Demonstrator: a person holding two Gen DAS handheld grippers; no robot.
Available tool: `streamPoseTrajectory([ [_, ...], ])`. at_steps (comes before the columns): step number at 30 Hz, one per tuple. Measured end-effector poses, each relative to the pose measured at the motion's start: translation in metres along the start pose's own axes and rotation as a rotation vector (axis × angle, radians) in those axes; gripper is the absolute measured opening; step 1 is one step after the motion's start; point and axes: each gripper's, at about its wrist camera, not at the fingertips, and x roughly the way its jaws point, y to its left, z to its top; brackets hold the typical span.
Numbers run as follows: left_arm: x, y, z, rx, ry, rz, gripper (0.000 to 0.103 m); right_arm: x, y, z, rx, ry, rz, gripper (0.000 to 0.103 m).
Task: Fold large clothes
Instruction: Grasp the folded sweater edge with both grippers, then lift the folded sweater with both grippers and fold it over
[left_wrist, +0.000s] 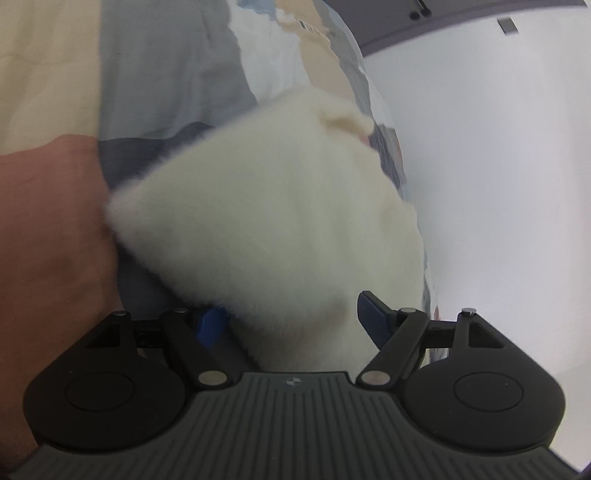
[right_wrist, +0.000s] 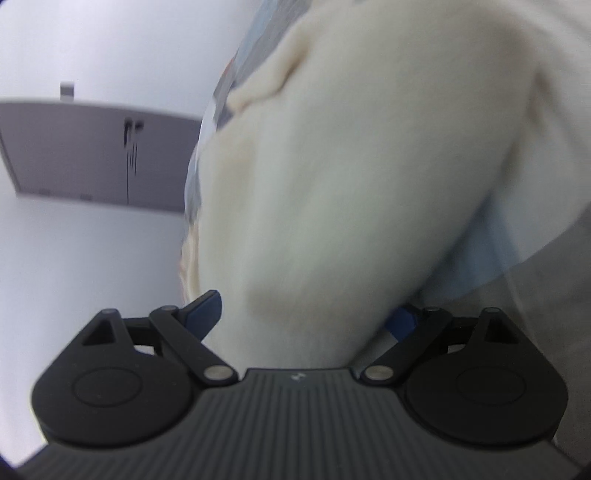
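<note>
Between the spread jaws of the left hand-held gripper (left_wrist: 291, 325) lies the cream fleece garment (left_wrist: 273, 206) on a patchwork bedspread (left_wrist: 166, 74); the right hand-held gripper (right_wrist: 306, 314) likewise stands wide around fleece. Neither pad visibly presses. Risk: thick pile slips, or bedspread gets pinched too. Wall (left_wrist: 498, 184) close beside.

Both views are evenly and softly lit, bright without glare or hard shadows. The white fleece garment (left_wrist: 273, 206) is smeared by motion blur, its edges fuzzy, and so is the patterned bedding (left_wrist: 166, 74) behind. The fisheye lens bends the far cabinet (right_wrist: 99, 151) and darkens the corners.
</note>
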Motion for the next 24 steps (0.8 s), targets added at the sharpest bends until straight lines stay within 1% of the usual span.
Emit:
streamPoseTrajectory([
  [3,0.0,0.001,-0.001,-0.003,-0.001,-0.003,0.079,0.0,-0.003,-0.003,0.002,-0.02,-0.015,0.094],
  [6,0.001,0.006,0.0,-0.04,-0.005,-0.003,0.079,0.007,-0.003,-0.003,-0.004,-0.001,-0.017,0.094],
  [7,0.002,0.011,0.001,-0.07,-0.003,-0.007,0.078,0.009,-0.003,-0.003,-0.011,0.0,-0.02,0.087],
  [8,0.003,0.016,0.002,-0.101,0.003,-0.011,0.078,0.012,-0.003,-0.001,-0.019,-0.002,-0.03,0.082],
  [10,0.0,0.026,0.001,-0.156,0.013,-0.022,0.078,0.024,0.002,0.004,-0.029,0.0,-0.047,0.078],
  [12,-0.001,0.027,0.003,-0.175,0.011,-0.023,0.078,0.029,0.003,0.005,-0.048,0.005,-0.056,0.074],
  [14,-0.002,0.025,0.002,-0.157,0.003,-0.003,0.069,0.03,0.005,0.007,-0.066,0.004,-0.064,0.069],
  [15,-0.003,0.024,0.003,-0.154,0.002,0.003,0.067,0.03,0.007,0.007,-0.076,0.003,-0.064,0.064],
  [16,-0.004,0.024,0.003,-0.155,0.0,0.005,0.061,0.028,0.008,0.007,-0.09,0.003,-0.063,0.055],
  [17,-0.004,0.024,0.004,-0.153,-0.004,0.007,0.056,0.027,0.011,0.007,-0.107,0.009,-0.059,0.049],
  [18,-0.005,0.022,0.004,-0.145,-0.008,0.006,0.054,0.025,0.015,0.007,-0.13,0.011,-0.057,0.041],
  [19,-0.007,0.02,0.003,-0.13,-0.017,0.002,0.049,0.02,0.016,0.006,-0.151,0.007,-0.054,0.037],
  [20,-0.008,0.017,0.002,-0.104,-0.031,0.0,0.044,0.016,0.018,0.005,-0.165,0.002,-0.047,0.036],
  [22,-0.016,0.008,-0.001,-0.046,-0.059,-0.004,0.038,0.007,0.02,0.003,-0.203,-0.014,-0.031,0.032],
  [24,-0.024,0.002,-0.003,-0.011,-0.086,-0.024,0.034,0.0,0.026,0.0,-0.248,-0.033,-0.011,0.031],
])
